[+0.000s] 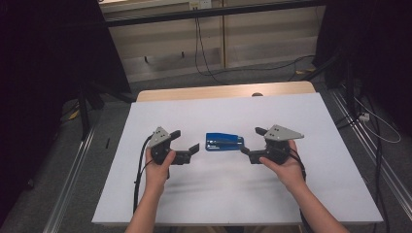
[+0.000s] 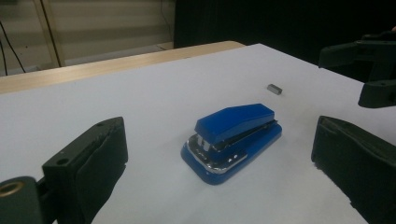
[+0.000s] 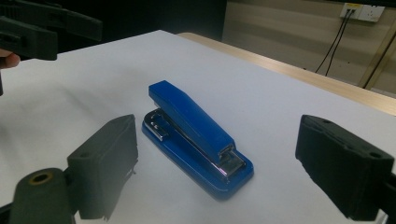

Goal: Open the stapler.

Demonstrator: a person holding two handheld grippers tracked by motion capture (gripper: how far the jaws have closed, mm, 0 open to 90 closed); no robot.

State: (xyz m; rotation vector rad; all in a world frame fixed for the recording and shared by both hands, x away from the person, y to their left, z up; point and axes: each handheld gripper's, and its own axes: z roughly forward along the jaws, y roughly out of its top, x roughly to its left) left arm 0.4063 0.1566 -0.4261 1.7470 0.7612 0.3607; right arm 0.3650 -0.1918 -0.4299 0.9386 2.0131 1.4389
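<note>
Both forearms enter low, each hand aiming its tool inward: left tool (image 1: 190, 147) and right tool (image 1: 248, 154) both spread apart, empty, flanking the blue stapler (image 1: 224, 141), which lies flat mid-table (image 1: 223, 109) between them, probably for a 2-sided grasp.

We are seeing a white-topped table (image 1: 204, 194) carrying a blue stapler (image 1: 224, 141), with a small grey block (image 2: 275, 88) lying near it.
</note>
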